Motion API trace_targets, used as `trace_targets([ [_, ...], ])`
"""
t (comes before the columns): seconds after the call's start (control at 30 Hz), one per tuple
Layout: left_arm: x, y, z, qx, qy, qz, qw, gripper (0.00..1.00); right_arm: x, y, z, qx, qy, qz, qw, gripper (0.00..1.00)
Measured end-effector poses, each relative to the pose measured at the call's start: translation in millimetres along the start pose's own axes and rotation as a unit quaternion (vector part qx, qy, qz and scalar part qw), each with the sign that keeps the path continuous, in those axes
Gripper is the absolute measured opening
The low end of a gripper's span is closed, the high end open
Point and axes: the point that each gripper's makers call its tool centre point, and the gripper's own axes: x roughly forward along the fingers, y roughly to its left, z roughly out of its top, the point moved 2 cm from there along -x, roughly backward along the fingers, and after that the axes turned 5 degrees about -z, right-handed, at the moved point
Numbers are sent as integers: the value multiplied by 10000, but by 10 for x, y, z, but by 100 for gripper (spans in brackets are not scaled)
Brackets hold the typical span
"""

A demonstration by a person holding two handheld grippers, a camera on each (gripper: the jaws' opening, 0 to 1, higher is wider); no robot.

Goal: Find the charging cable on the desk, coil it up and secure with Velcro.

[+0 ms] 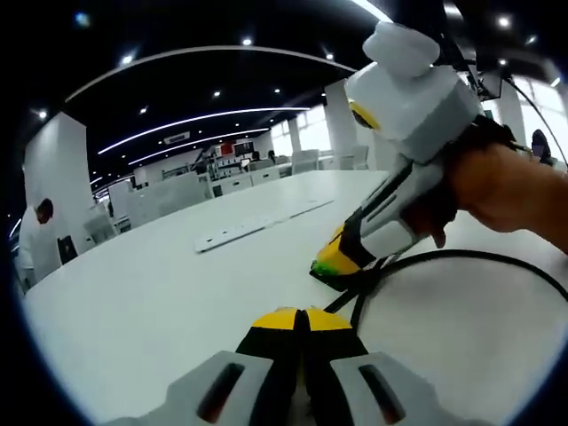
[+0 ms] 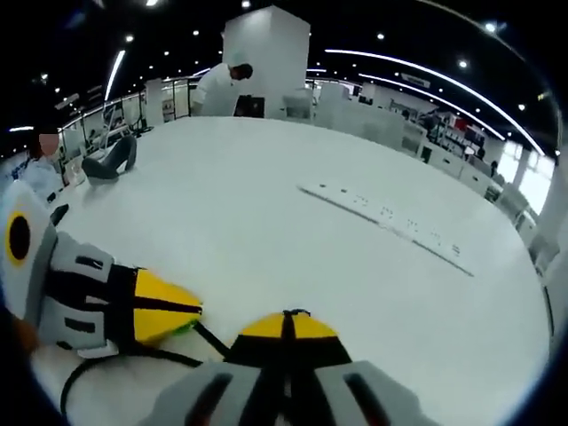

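The left gripper [image 1: 302, 318] has its jaws clenched on the black charging cable [image 1: 461, 259], as does the right gripper [image 2: 286, 321]. The cable loops sideways across the white desk [image 1: 160, 293], arcing beyond the hand [image 1: 510, 191].

The right gripper [image 2: 286, 321], fingers closed, meets the left gripper [image 2: 182, 321] over a black cable [image 2: 106, 362] on the white desk [image 2: 266, 222].

Both cameras sit low and close above the white tabletop [image 1: 160, 302], each looking forward along its own jaws across the open hall. The left gripper view sees the right hand-held gripper [image 1: 342, 266] on its right; the right gripper view sees the left hand-held gripper [image 2: 173, 324] on its left. Both views share the black cable [image 1: 461, 257] and the long white strip [image 2: 390, 222].
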Motion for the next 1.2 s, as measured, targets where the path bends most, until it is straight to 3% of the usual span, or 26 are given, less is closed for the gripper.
trace_targets([
  [0.13, 16, 21, 4, -8, -4, 0, 10000, 2, 23, -48, 49, 79, -40, 103, 9999, 2],
  [0.3, 21, 29, 5, -13, -9, -4, 10000, 2, 84, -54, 61, 104, -400, 170, 9990, 2],
  [0.43, 38, 65, 14, -8, -15, -8, 10000, 2, 90, -57, 43, 476, -577, 454, 9962, 2],
  [0.5, 35, 57, 14, -14, -17, -6, 10000, 2, 99, -55, 37, 449, -697, 530, 9951, 2],
  [1.2, -5, -9, 3, -22, -13, 8, 10000, 2, 112, -61, 82, 44, -818, 306, 9962, 2],
])
